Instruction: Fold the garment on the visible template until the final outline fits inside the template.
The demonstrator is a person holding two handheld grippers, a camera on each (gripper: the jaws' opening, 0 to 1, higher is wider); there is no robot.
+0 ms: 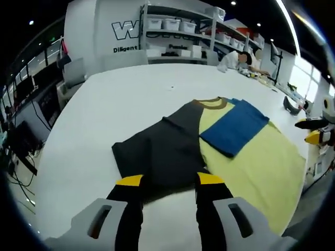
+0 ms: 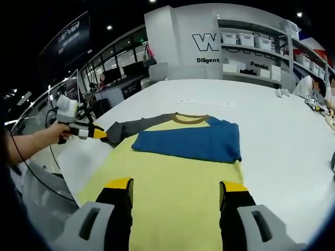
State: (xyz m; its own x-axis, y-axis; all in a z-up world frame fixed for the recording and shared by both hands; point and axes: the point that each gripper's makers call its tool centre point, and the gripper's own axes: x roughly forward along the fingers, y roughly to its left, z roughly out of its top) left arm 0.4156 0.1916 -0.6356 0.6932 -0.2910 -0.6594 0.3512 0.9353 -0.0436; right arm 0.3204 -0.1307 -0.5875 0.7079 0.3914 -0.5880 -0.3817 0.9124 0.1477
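Observation:
A T-shirt lies flat on the white table point(image 1: 104, 115): yellow body point(image 1: 261, 167), brown collar point(image 1: 213, 103), and a blue sleeve point(image 1: 235, 127) folded across the chest. Its dark grey sleeve point(image 1: 162, 151) is spread out to the side. My left gripper point(image 1: 170, 180) is open, its yellow-tipped jaws standing over the near edge of the grey sleeve. My right gripper point(image 2: 177, 185) is open above the yellow hem point(image 2: 172, 204), with the blue sleeve point(image 2: 191, 141) ahead of it. In the right gripper view a hand holds the left gripper point(image 2: 86, 130) at the tip of the grey sleeve point(image 2: 125, 129).
The right gripper point(image 1: 316, 133) shows past the table's right edge. Shelves with white bins point(image 1: 172, 23) stand behind the table, and a person point(image 1: 235, 60) sits at its far end. Desks and monitors point(image 2: 120, 70) line the side. Bare table surface surrounds the shirt.

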